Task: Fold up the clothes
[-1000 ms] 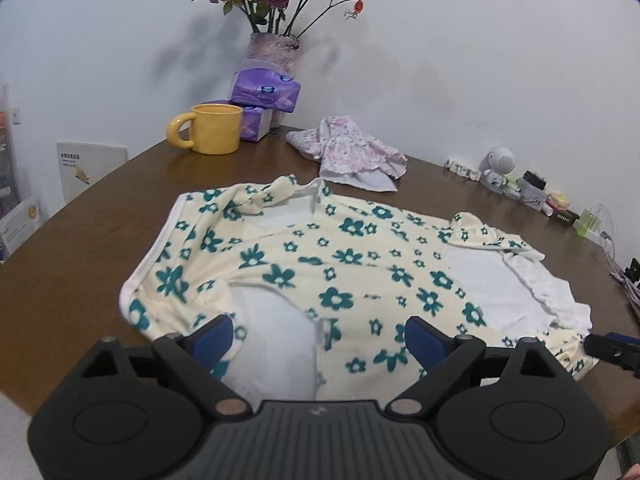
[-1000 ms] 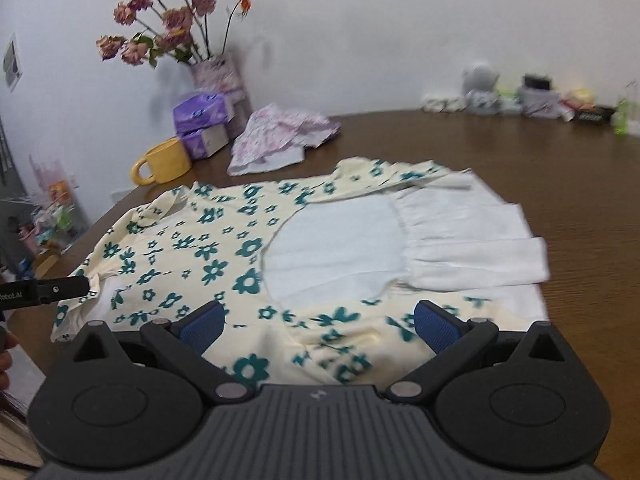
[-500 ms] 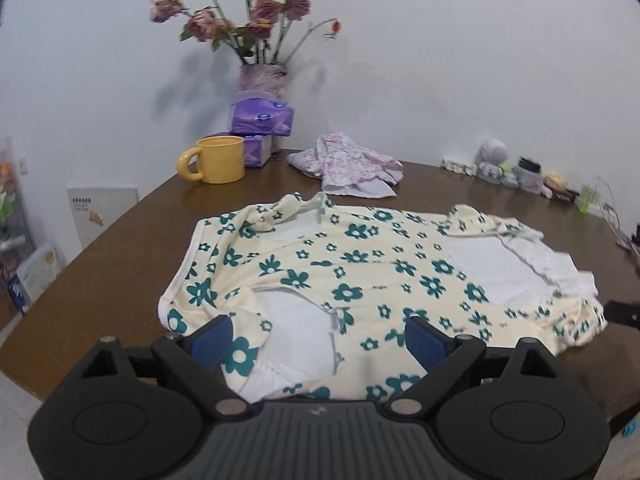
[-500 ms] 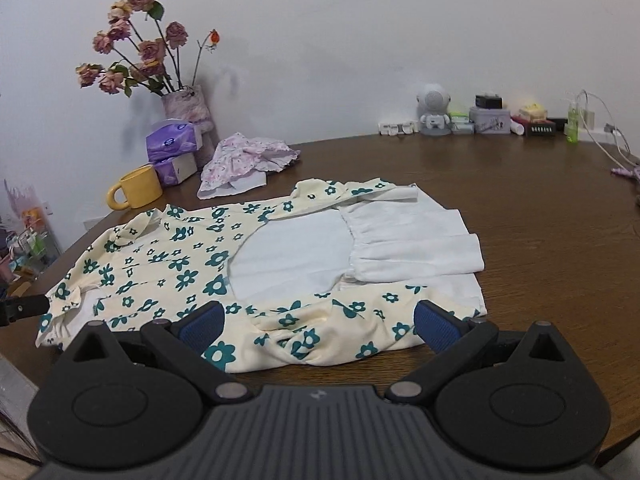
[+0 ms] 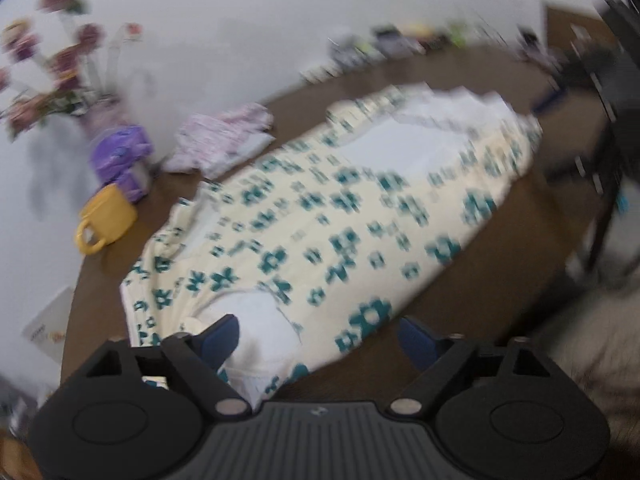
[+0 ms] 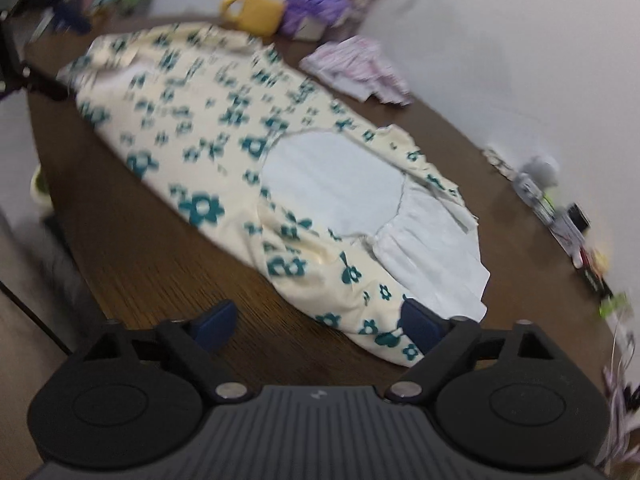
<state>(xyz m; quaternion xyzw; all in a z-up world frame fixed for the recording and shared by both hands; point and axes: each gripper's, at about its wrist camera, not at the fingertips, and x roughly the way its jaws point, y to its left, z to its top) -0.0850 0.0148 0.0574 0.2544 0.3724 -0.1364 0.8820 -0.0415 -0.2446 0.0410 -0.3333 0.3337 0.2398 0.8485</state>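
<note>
One yellow mug (image 5: 106, 222) stands beside floral garment (image 5: 340, 216).

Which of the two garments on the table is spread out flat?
The cream garment with teal flowers lies spread out; the small pink-patterned garment sits bunched near the wall.

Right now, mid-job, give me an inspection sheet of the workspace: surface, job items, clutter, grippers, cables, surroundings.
Surface: brown wooden table, bare at the near edge.
Job's things: floral garment spread flat, white lining showing; pink garment folded or bunched behind it, apart.
Clutter: yellow mug, purple tissue packs, flower vase, small items along the far edge; frames blurred.
Grippers: left gripper open, over the garment's near edge, holding nothing; right gripper open, its right finger at the garment's hem.
Cables: nothing seen clearly.
Surroundings: white wall; dark furniture to the side, too blurred to identify.
</note>
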